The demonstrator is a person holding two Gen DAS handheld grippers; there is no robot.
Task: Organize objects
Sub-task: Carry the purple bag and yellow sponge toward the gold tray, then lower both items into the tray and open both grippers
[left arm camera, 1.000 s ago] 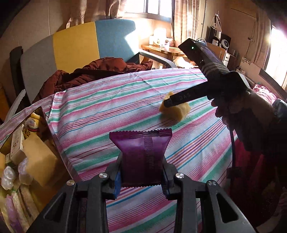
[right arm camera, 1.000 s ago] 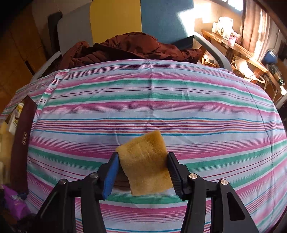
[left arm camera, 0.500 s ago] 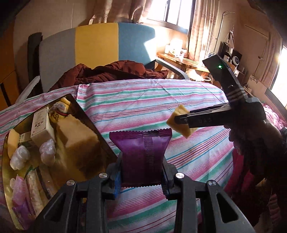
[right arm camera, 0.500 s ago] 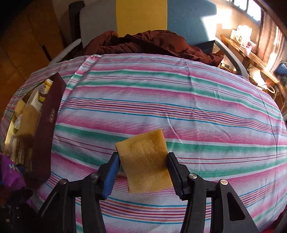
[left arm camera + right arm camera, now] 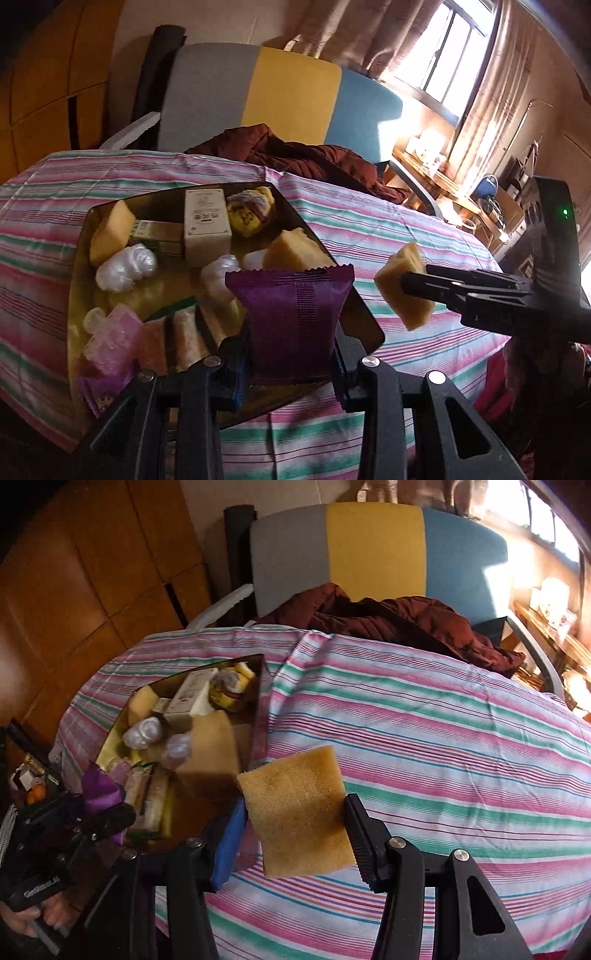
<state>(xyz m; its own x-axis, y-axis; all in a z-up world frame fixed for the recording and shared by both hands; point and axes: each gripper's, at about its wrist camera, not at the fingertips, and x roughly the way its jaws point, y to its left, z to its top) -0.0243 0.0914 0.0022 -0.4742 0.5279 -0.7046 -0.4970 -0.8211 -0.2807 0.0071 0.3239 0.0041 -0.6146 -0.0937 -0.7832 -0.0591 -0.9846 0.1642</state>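
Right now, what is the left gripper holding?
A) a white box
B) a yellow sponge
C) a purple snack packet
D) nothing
C: the left gripper has its jaws shut on the purple snack packet, while the yellow sponge sits in the right gripper.

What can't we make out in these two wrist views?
- Left wrist: the tray's near edge, hidden behind the purple packet and left gripper.
- Left wrist: print on the white box, too small.
- Right wrist: tray floor behind the yellow sponge and right gripper.
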